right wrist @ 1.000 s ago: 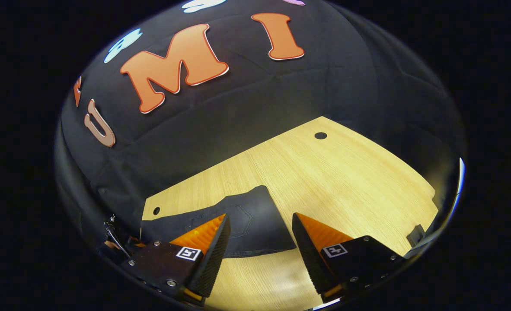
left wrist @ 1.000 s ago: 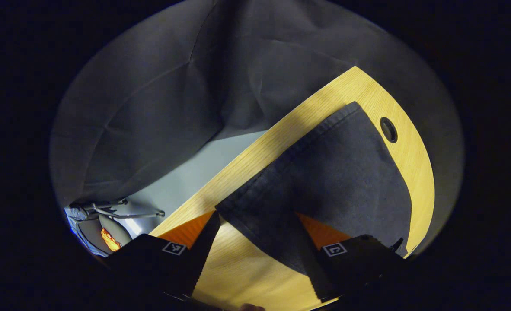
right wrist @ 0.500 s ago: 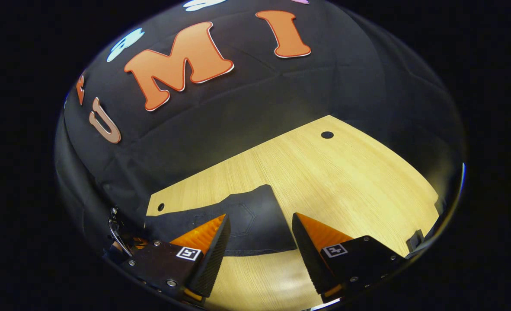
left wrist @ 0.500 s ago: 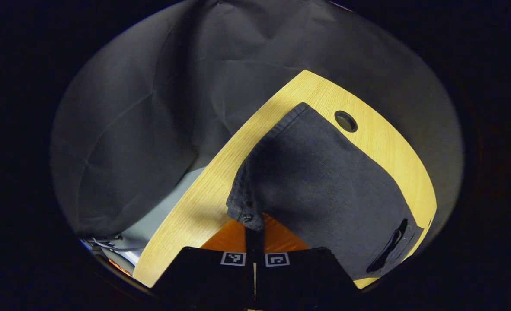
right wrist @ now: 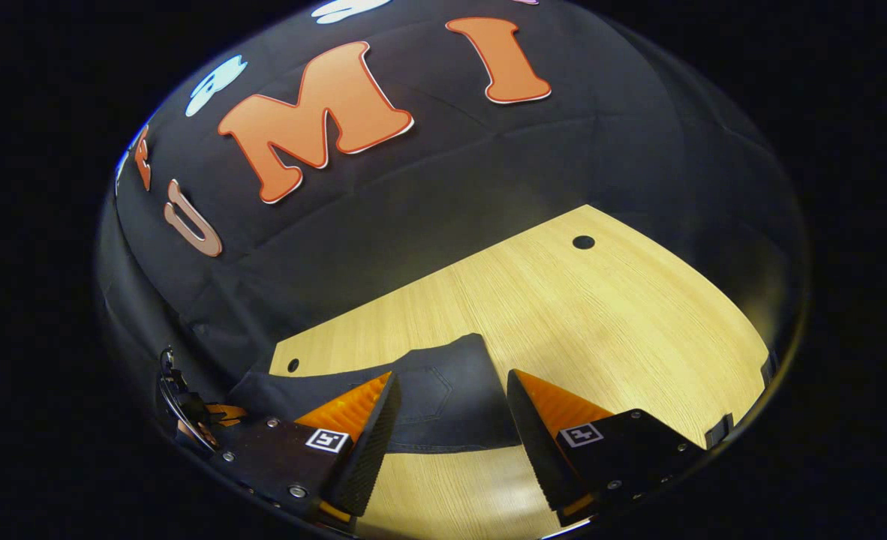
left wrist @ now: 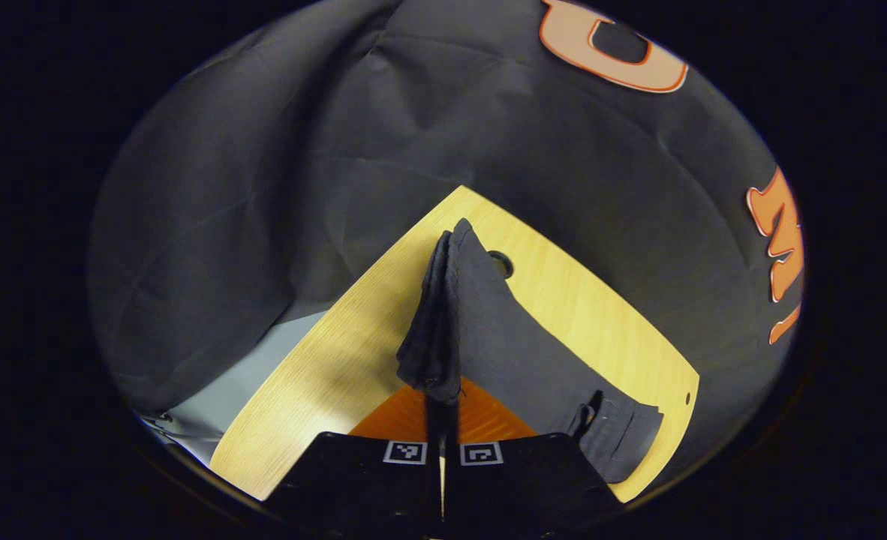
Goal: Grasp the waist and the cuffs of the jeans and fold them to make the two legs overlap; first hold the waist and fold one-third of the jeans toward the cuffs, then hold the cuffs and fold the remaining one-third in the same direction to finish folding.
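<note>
1. In the left gripper view, the left gripper point(left wrist: 442, 401) is seen at 6 o'clock with its fingers pressed together on a bunched edge of the dark jeans point(left wrist: 488, 330). The pinched fabric is lifted into a ridge running toward 12 o'clock, while the rest of the jeans lies on the wooden table point(left wrist: 323, 375) toward 4 o'clock. A round hole point(left wrist: 501, 264) in the table is partly covered by the fabric.

2. In the right gripper view, the right gripper point(right wrist: 451, 420) is held wide apart above the table point(right wrist: 563, 315), with nothing between its fingers. The jeans point(right wrist: 443, 397) lie flat just beyond the fingertips, stretching toward 9 o'clock.
</note>
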Demonstrator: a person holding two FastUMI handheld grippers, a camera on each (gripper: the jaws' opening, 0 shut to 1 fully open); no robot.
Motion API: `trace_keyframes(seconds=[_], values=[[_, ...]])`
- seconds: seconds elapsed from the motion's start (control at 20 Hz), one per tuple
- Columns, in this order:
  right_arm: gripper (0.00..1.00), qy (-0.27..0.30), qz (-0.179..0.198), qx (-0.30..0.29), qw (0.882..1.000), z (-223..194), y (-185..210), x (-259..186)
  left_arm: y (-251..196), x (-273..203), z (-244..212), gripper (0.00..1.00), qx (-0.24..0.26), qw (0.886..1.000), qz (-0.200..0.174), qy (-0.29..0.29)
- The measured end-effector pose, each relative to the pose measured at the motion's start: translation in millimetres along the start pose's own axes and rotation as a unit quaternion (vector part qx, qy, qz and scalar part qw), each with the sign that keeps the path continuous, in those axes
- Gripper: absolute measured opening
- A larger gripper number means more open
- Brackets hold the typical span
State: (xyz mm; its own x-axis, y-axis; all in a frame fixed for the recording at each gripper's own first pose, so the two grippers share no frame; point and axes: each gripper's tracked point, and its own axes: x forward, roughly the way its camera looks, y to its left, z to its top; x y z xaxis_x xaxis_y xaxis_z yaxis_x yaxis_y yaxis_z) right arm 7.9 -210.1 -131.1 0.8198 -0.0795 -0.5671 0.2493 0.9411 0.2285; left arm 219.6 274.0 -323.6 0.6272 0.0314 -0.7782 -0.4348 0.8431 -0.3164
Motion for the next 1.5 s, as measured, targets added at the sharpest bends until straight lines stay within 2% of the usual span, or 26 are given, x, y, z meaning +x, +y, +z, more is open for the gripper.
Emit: trace_keyframes(seconds=[0.25, 0.65, 1.1, 1.35, 1.5], values=[[0.87, -0.014, 0.010, -0.007, 1.000, 12.1, -3.7, -1.3, -32.0, -42.5, 14.6, 0.02, 0.016, 0.999, -0.041, -0.027], [0.98, -0.037, 0.046, -0.027, 0.998, 24.3, -0.4, -5.6, -133.0, -103.5, 10.6, 0.02, 0.087, 0.990, -0.099, -0.051], [0.98, -0.038, 0.063, -0.019, 0.997, 28.9, -16.4, -10.7, -239.5, -135.1, -34.2, 0.02, 0.157, 0.975, -0.151, -0.048], [0.98, -0.039, 0.070, -0.016, 0.997, 33.1, -30.5, -11.8, -295.8, -137.1, -71.6, 0.01, 0.191, 0.965, -0.176, -0.026], [0.98, -0.040, 0.074, -0.013, 0.996, 36.9, -41.2, -11.8, -316.5, -132.1, -95.6, 0.02, 0.199, 0.963, -0.180, -0.005]])
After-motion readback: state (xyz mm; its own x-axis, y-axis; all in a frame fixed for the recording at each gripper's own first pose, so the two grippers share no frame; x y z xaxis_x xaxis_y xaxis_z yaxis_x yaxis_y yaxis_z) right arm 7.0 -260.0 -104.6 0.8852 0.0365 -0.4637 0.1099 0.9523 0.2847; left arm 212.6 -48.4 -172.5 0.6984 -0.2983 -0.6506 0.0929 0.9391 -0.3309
